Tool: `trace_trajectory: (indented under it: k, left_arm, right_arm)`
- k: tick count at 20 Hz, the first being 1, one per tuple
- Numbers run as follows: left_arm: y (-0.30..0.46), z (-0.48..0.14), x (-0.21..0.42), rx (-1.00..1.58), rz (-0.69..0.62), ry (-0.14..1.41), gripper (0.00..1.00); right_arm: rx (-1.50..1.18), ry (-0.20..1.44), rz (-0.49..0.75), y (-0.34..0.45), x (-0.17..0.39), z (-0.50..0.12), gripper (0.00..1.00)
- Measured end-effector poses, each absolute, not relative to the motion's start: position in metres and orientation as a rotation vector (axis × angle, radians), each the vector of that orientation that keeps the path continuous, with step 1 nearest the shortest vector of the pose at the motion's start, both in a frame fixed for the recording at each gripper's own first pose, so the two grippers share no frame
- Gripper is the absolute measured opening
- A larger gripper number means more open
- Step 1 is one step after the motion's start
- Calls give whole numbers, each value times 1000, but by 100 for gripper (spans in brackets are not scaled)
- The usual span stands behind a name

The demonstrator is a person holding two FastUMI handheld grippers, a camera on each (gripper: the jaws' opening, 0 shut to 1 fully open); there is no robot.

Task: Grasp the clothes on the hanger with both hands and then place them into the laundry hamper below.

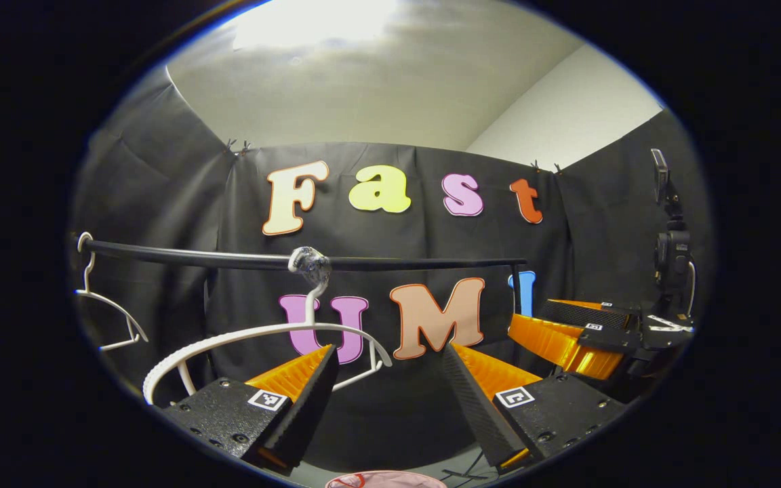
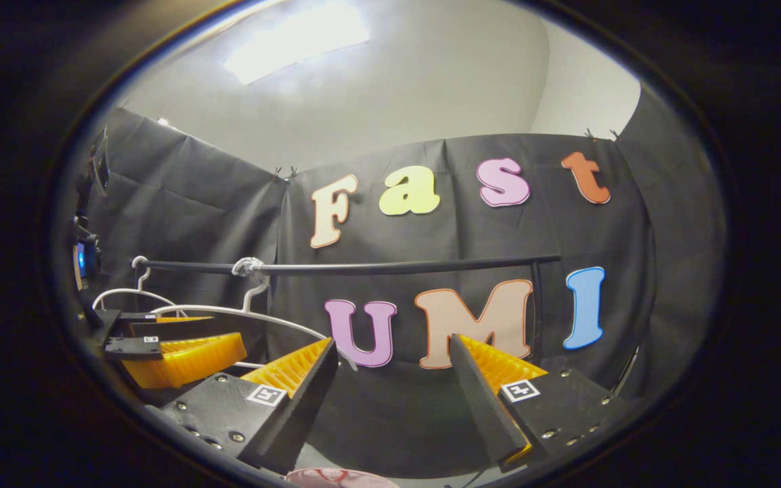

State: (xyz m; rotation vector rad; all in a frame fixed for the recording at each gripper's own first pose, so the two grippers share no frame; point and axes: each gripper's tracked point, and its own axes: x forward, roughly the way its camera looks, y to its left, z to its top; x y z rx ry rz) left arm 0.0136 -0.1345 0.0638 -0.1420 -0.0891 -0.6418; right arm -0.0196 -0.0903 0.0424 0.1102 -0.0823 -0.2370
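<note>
Left gripper (image 1: 387,369), seen in the left gripper view: two wedge-shaped fingers (image 1: 309,386) with ribbed inner faces, each mounted on a textured block fastened with small round screws and carrying a square black-and-white marker (image 1: 268,399) near the finger's base. Right gripper (image 2: 390,369), seen in the right gripper view: the same build, with ribbed wedge fingers (image 2: 482,390), screwed blocks and a square marker (image 2: 521,390) behind each finger. The right gripper also appears to the right of the left one (image 1: 577,335).
</note>
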Motion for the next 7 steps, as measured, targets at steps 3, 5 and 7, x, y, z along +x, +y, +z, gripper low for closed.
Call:
trace_trajectory:
  k: [3, 5, 7]
  left_arm:
    - [-137, 60, 14, -127, -653, -88, 96]
    - [-142, 58, 12, -125, -676, -83, 96]
    - [-146, 59, 10, -129, -698, -88, 96]
  right_arm:
    - [102, -78, -253, -91, -21, 41, 99]
    - [94, -68, -261, -89, -25, 37, 99]
    - [81, -56, -273, -88, -29, 34, 99]
